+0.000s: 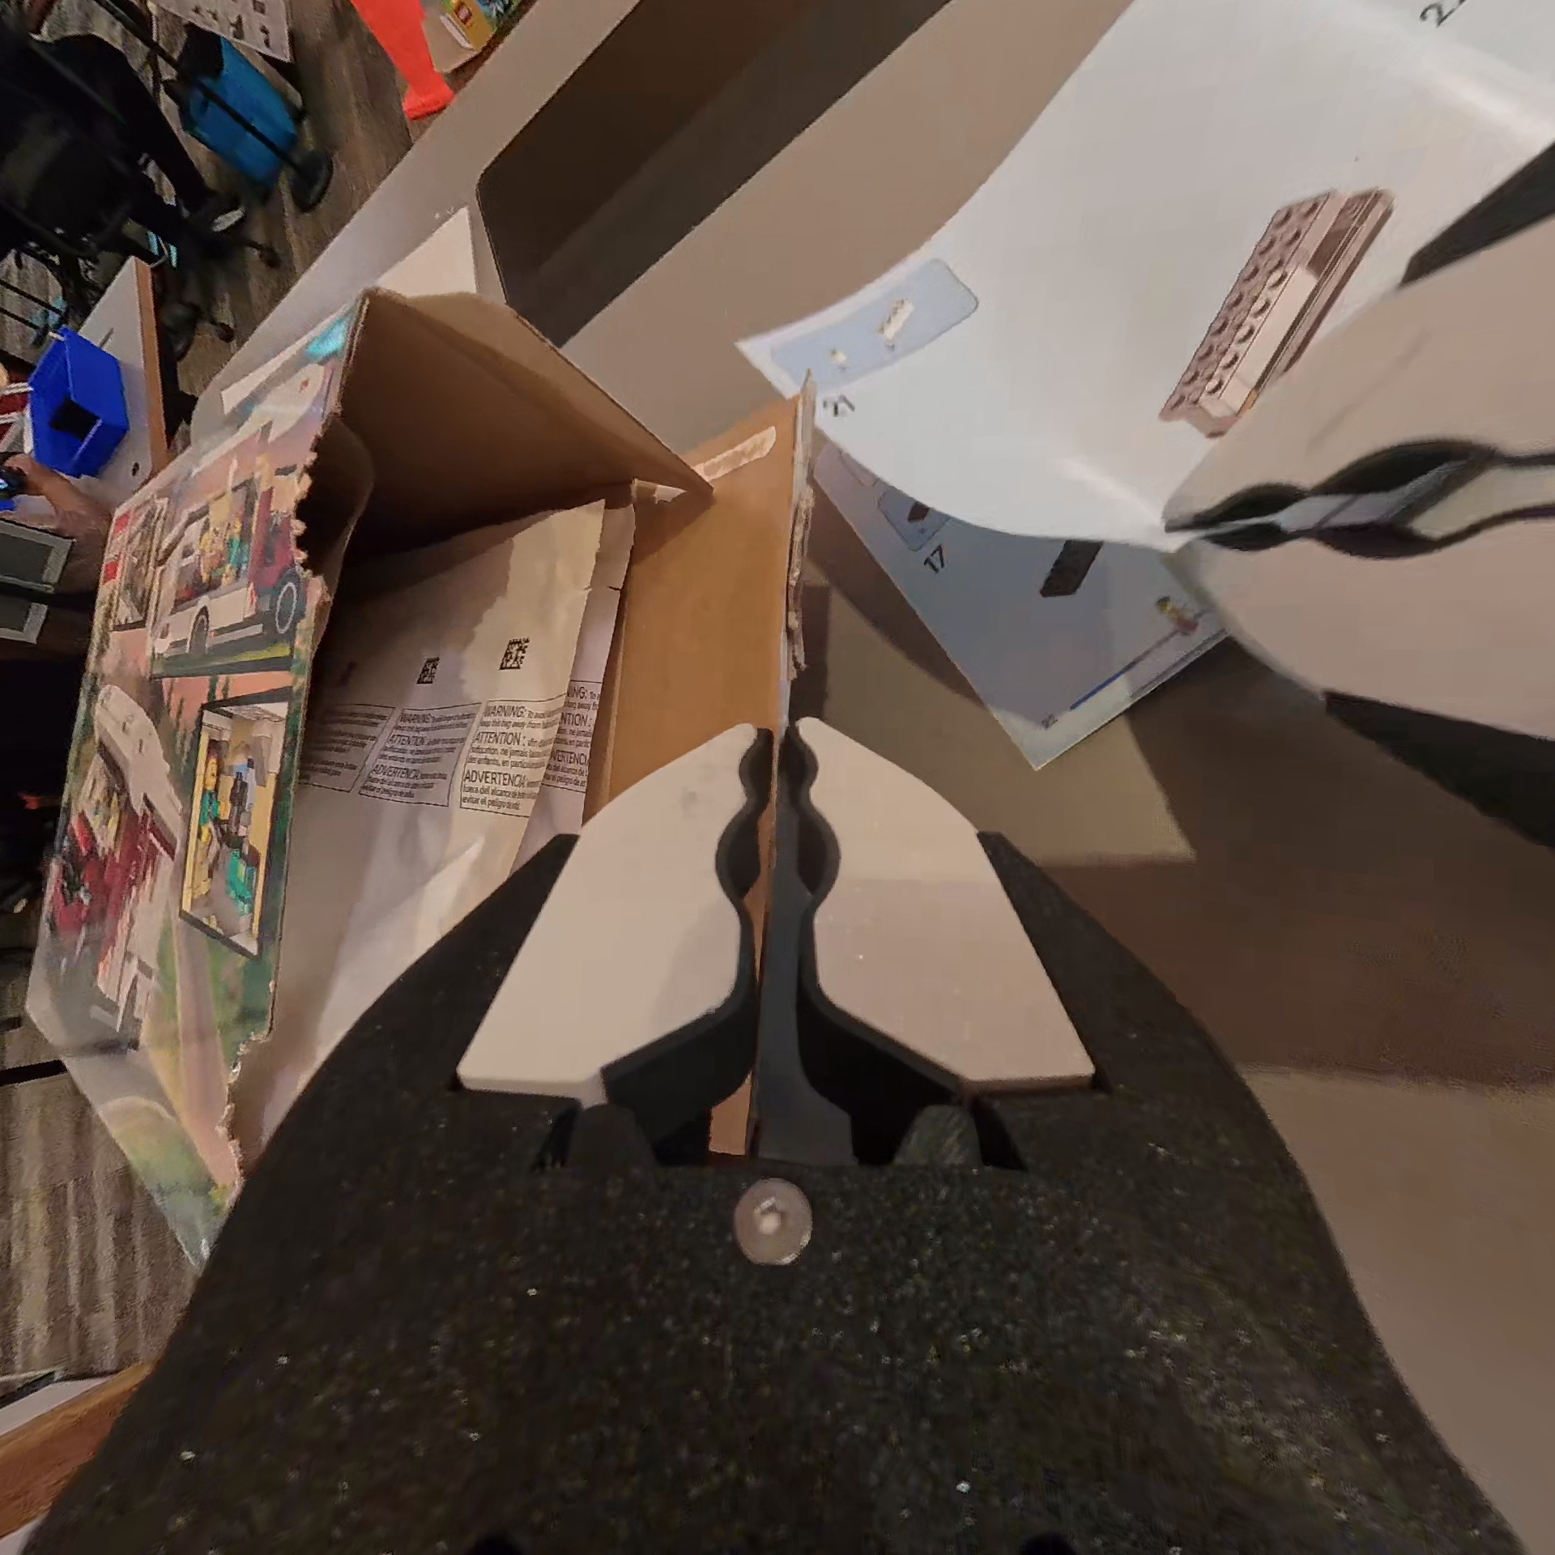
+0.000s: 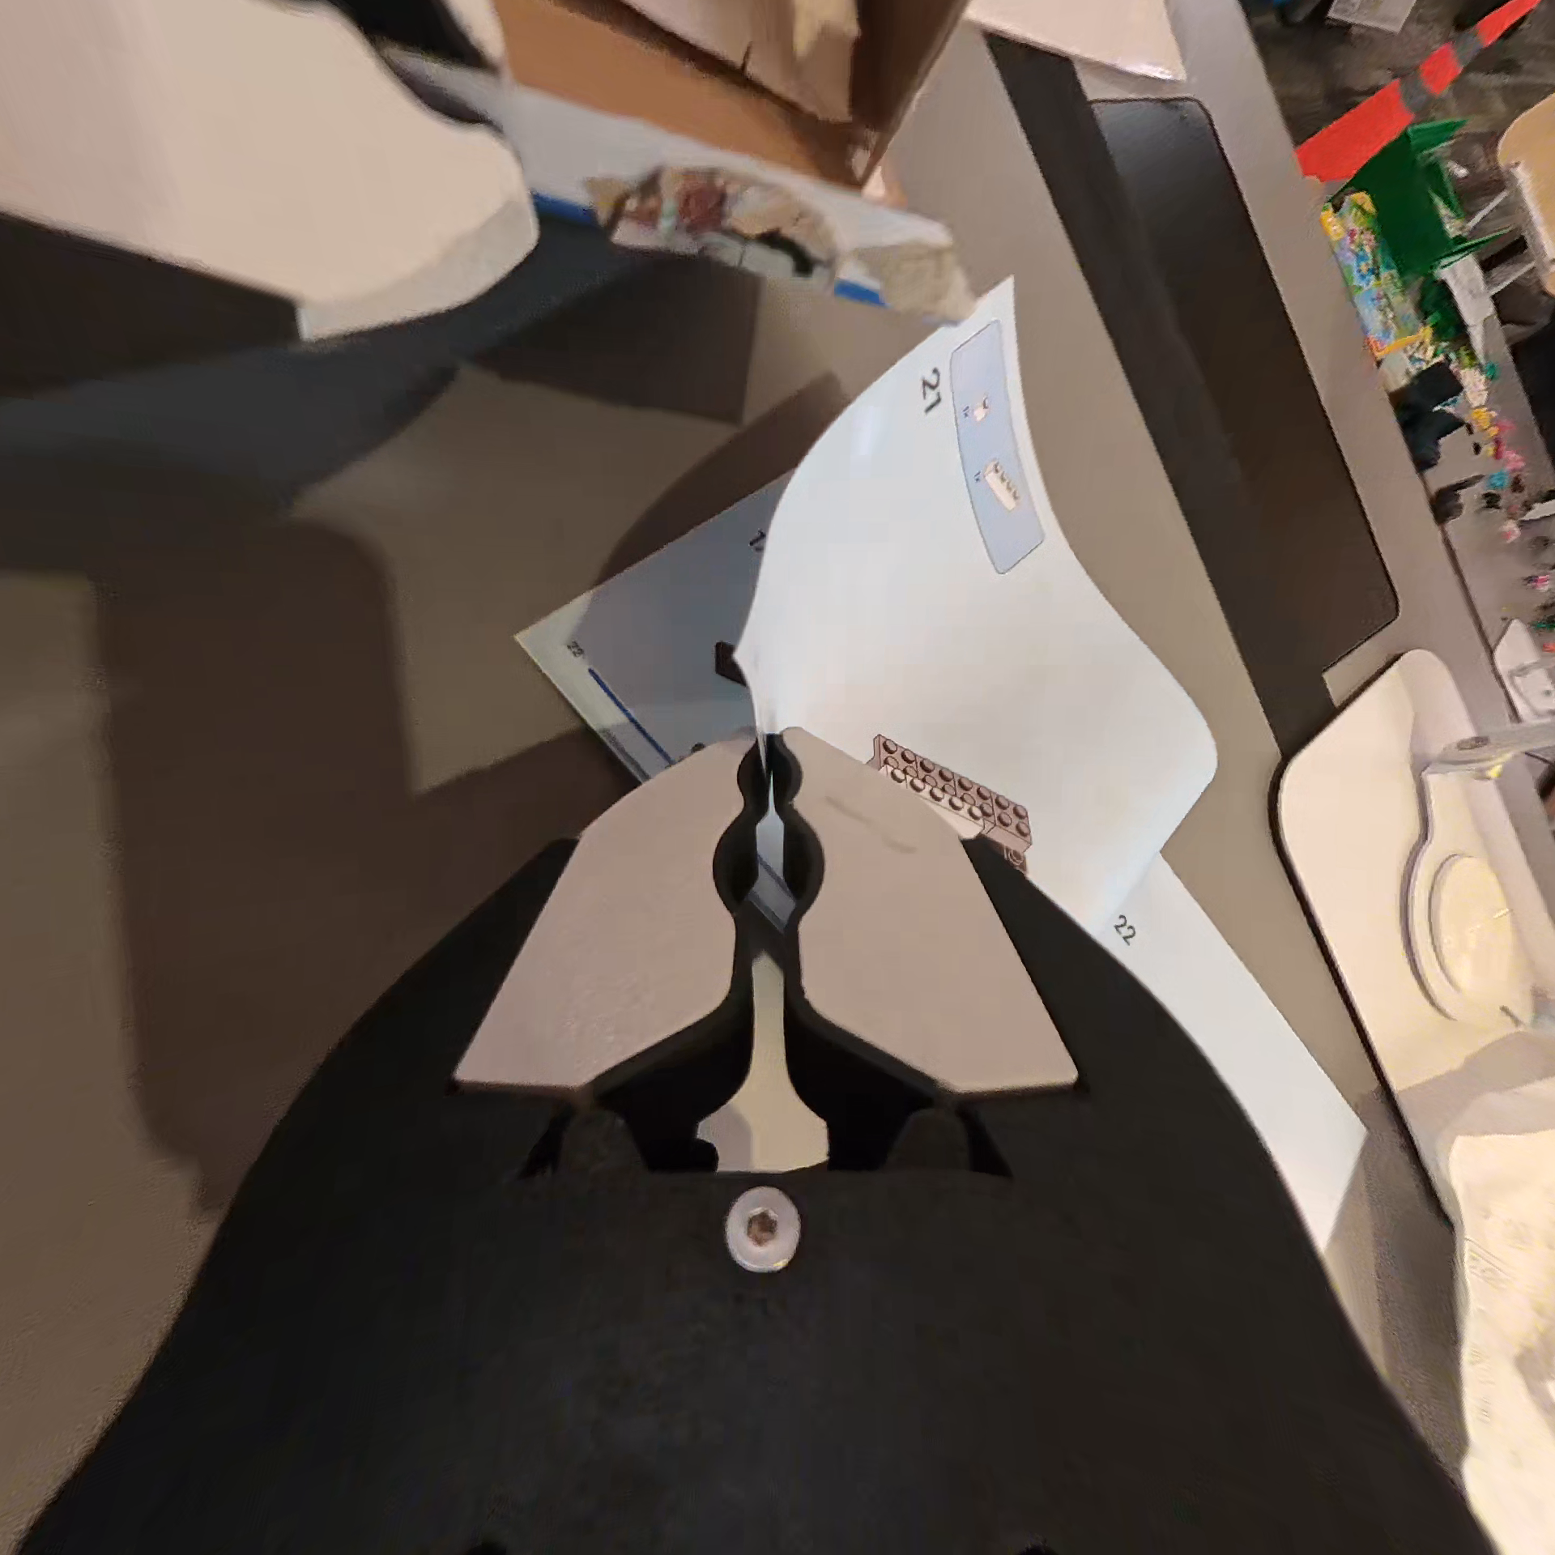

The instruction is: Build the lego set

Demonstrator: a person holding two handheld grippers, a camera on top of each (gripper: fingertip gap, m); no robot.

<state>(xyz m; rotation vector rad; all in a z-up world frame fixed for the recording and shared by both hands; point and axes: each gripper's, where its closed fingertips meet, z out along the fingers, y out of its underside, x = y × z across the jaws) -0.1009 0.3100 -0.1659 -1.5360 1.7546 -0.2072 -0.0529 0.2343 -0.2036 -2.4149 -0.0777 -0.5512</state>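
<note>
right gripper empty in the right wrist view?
No: the right gripper has its pale fingertips shut on the lifted, curling white page of the printed instruction booklet that lies open on the grey table.

A blue bin (image 1: 80,404) sits on a side table at the far left, with a red sheet (image 1: 404,59) on the floor beyond. Green toy boxes (image 2: 1397,244) crowd a shelf past the tabletop's (image 2: 210,841) right edge.
</note>
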